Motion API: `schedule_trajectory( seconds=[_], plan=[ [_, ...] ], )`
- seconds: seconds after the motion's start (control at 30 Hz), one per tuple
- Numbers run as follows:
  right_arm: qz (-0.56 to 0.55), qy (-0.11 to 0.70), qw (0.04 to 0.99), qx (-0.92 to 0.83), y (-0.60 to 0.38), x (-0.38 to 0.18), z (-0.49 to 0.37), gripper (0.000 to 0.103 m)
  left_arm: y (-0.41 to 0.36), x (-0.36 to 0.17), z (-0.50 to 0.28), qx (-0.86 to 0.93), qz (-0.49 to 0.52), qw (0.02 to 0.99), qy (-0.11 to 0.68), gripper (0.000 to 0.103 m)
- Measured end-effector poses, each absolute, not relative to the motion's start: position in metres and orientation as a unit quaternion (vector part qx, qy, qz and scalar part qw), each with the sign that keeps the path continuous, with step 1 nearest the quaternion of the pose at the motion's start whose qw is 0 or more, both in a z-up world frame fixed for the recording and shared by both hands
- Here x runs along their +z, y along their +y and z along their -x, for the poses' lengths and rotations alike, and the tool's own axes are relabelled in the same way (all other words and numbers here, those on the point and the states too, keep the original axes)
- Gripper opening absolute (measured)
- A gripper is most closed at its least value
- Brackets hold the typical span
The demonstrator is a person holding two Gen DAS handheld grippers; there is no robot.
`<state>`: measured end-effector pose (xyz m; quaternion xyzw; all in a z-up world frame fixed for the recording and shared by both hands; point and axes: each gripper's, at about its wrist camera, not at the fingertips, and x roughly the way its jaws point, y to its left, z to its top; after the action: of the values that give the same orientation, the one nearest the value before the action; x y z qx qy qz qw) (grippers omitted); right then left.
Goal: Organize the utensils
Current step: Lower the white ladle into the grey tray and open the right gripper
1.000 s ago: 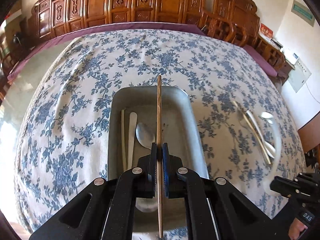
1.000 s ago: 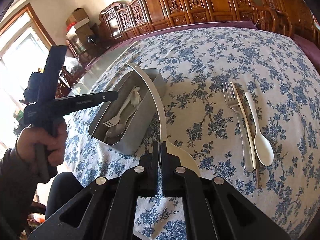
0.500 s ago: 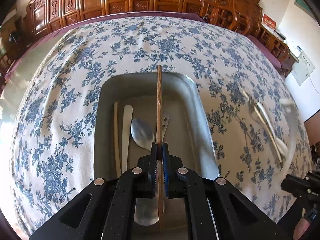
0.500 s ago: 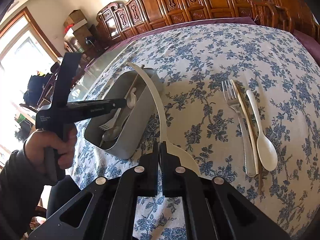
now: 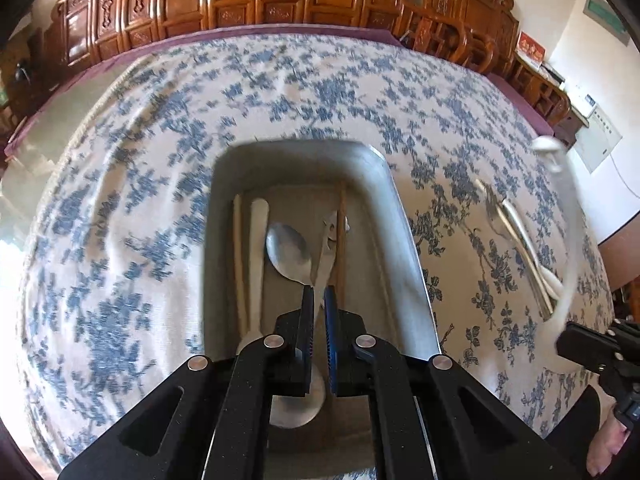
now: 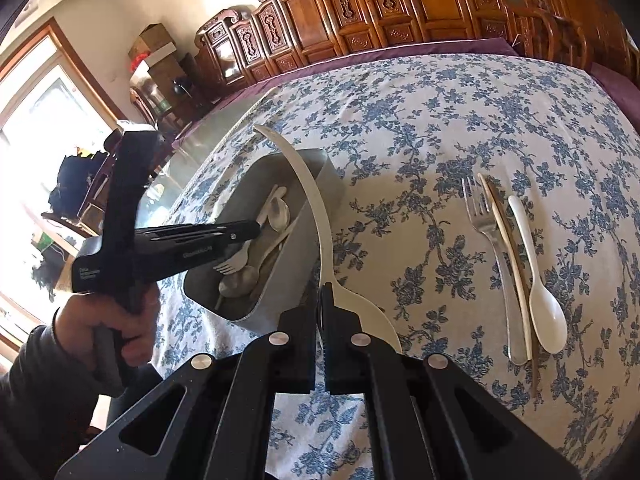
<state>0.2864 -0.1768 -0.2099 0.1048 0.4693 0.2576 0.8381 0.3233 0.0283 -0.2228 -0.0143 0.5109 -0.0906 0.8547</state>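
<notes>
Release of the chopstick (image 5: pixel 341 240) is what has changed: half a second ago it was pinched upright in the left gripper (image 5: pixel 319 308), and now it is seen lying in the tray (image 5: pixel 404 232), beside the metal fork and spoons already stored there. The left jaws are held slightly apart over the tray, with nothing between them. The right gripper (image 6: pixel 321 312) is pressed shut on a white spoon (image 6: pixel 316 208), gripped near the bowl, its handle raised over the tray's near wall. One more piece is thus judged stored, and the held spoon is likely next. A fork (image 6: pixel 492 240), a pale chopstick (image 6: pixel 506 248) and a second spoon (image 6: pixel 536 272) are left on the cloth (image 6: pixel 420 140), well apart from the tray.
</notes>
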Motion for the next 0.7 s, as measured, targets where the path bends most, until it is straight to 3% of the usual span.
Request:
schedule_trajectory(
  seconds=[0.7],
  plan=[
    [-0.158, 0.516, 0.794, 0.279, -0.061, -0.215, -0.325, 0.004, 0.141, -0.144, -0.279, -0.032, 0.020, 0.899, 0.437, 0.004]
  ],
)
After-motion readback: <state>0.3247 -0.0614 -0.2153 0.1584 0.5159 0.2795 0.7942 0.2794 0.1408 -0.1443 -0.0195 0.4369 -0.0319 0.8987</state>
